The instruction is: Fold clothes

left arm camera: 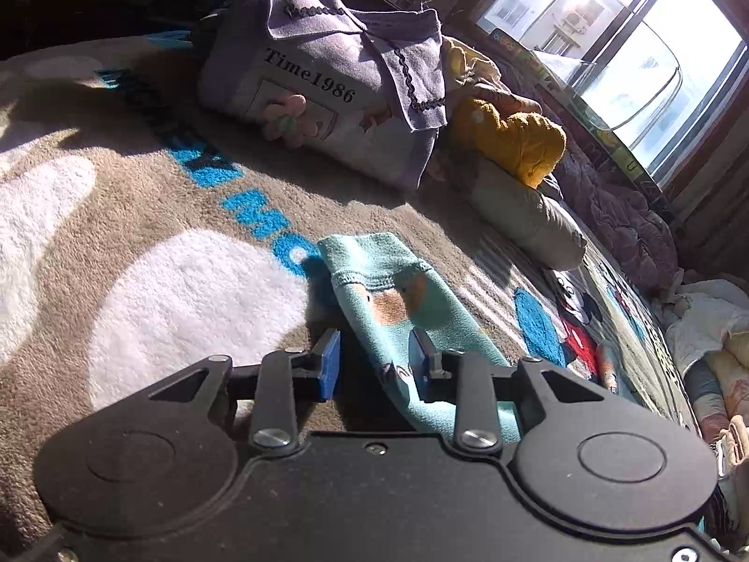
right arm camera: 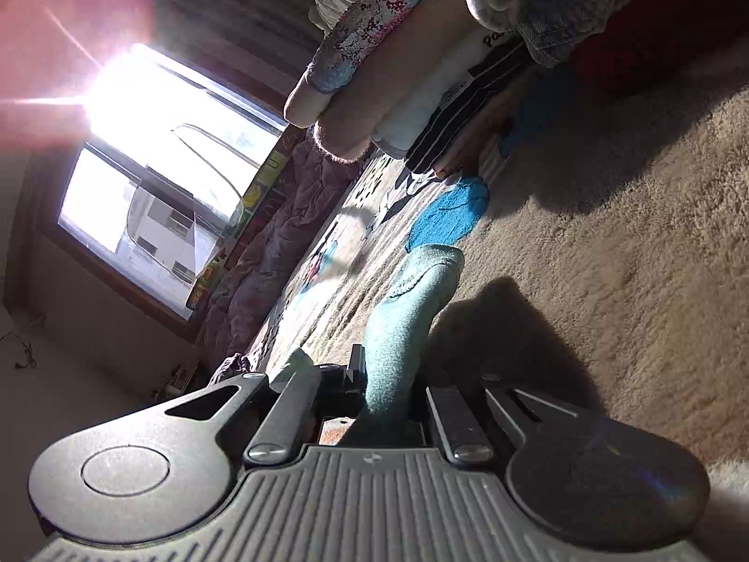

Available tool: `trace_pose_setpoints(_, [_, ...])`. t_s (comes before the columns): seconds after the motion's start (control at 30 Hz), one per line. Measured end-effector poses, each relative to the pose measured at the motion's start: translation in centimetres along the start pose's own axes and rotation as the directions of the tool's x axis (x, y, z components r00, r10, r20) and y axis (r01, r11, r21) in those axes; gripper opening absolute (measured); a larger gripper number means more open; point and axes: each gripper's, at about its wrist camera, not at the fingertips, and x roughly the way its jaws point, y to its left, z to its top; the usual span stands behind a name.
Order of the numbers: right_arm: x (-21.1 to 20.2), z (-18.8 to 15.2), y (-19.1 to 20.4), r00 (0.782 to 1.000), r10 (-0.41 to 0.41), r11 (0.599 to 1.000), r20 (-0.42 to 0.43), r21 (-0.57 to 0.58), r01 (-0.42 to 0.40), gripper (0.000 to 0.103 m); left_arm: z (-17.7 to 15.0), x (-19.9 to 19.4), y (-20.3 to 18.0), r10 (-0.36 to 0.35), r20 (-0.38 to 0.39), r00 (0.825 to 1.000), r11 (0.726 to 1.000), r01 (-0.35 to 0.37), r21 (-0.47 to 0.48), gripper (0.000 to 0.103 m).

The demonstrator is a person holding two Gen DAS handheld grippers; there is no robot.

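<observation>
From my left wrist view, the fleece blanket fills the nine o'clock side, sunlit and flat, which I judge is why it serves as the folding surface. Toward twelve o'clock a stack of folded clothes sits well apart, seemingly set aside as finished. My left gripper stands partly open, its blue pads either side of the teal garment without pressing it (so nothing is held here). The cloth runs from between the fingers out toward twelve o'clock and lies on the blanket, with its stitched hem at the far end. In my right wrist view, the right gripper is clamped tight on the teal garment, which rises from the jaws toward twelve o'clock; I reckon this grip anchors one end for the fold. Further toward one o'clock, another pile of clothes rests at the blanket's far edge.
</observation>
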Motion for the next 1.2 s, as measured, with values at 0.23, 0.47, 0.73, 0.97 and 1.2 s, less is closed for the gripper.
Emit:
trace_pose_setpoints(0.23, [-2.8, 1.2, 0.9, 0.978, -0.141, 0.980, 0.155, -0.117, 0.160, 0.007, -0.4, 0.1, -0.8, 0.025, 0.001, 1.000, 1.000, -0.025, 0.008, 0.044])
trace_pose_setpoints(0.47, [-2.8, 1.8, -0.5, 0.952, -0.253, 0.959, 0.174, -0.086, 0.270, 0.045, -1.1, -2.2, -2.2, 0.027, 0.052, 0.998, 0.998, -0.030, 0.047, 0.052])
trace_pose_setpoints(0.73, [-5.0, 0.3, 4.8, 0.982, -0.117, 0.898, 0.149, -0.407, 0.169, 0.057, -5.7, -7.4, -9.6, -0.255, -0.015, 0.967, 0.857, 0.233, 0.460, 0.060])
trace_pose_setpoints(0.97, [-5.9, -7.3, 12.6, 0.963, 0.052, 0.601, -0.264, -0.762, -0.242, 0.056, -16.1, -10.9, -16.8, -0.388, -0.302, 0.870, 0.390, 0.452, 0.802, 0.063])
trace_pose_setpoints(1.2, [-6.7, -11.9, 14.3, 0.929, -0.017, 0.484, -0.370, -0.816, -0.316, 0.057, -22.3, -11.4, -21.3, -0.439, -0.435, 0.786, 0.206, 0.560, 0.802, 0.063])
